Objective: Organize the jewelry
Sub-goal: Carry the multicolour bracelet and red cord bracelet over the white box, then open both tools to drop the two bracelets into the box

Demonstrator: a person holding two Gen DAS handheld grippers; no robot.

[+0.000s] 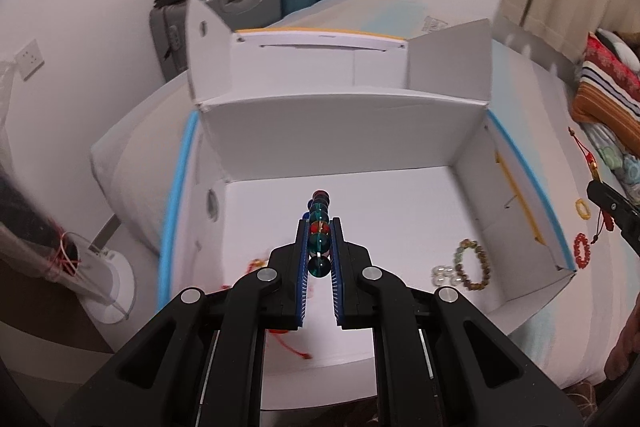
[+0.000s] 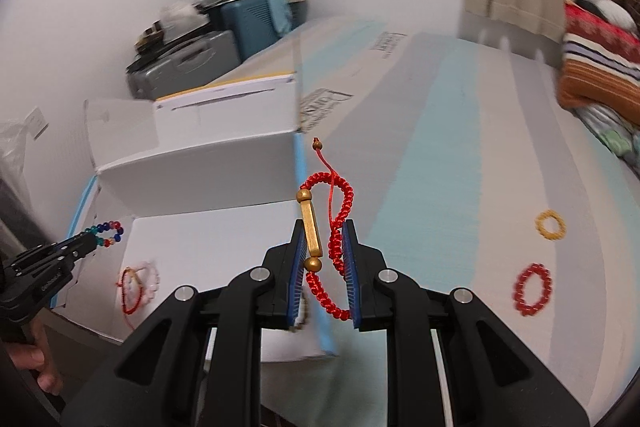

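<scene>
My left gripper (image 1: 319, 233) is shut on a bracelet of coloured glass beads (image 1: 319, 223) and holds it above the open white box (image 1: 472, 163); it also shows in the right wrist view (image 2: 107, 234). My right gripper (image 2: 323, 241) is shut on a red braided cord bracelet with a gold bar (image 2: 312, 229), held above the box's blue-edged right wall (image 2: 298, 163). Inside the box lie a brown-green bead bracelet (image 1: 472, 265), clear beads (image 1: 442, 275) and a red cord piece (image 2: 130, 287). A yellow ring bracelet (image 2: 551, 225) and a red bead bracelet (image 2: 532, 289) lie on the bed.
The box stands on a bed with a striped grey and pale blue sheet (image 2: 432, 131). Folded blankets (image 2: 596, 67) are stacked at the right. Suitcases (image 1: 240, 3) stand against the far wall. A white fan base (image 1: 116, 287) sits on the floor at the left.
</scene>
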